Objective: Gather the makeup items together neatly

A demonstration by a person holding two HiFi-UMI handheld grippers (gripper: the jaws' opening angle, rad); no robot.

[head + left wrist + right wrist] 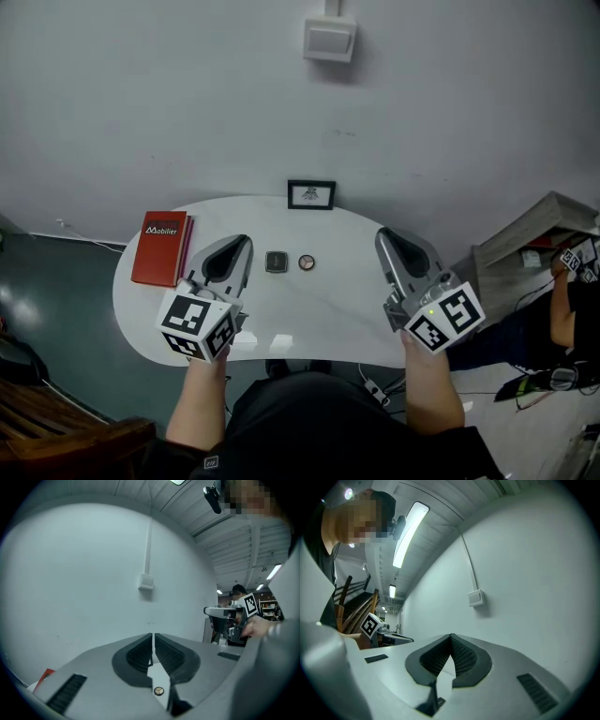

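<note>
Left hand-held gripper (246, 240) and right hand-held gripper (382, 234) sit closed, empty.

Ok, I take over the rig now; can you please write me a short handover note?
Left gripper: shut, empty, left of the items.
Right gripper: shut, empty, right of them.
Square makeup item and round makeup item lie side by side, not touching, in the middle of the table.
Done: both already close.
Left: perhaps nudge them together, aligned. Red book and picture frame are not makeup.
</note>
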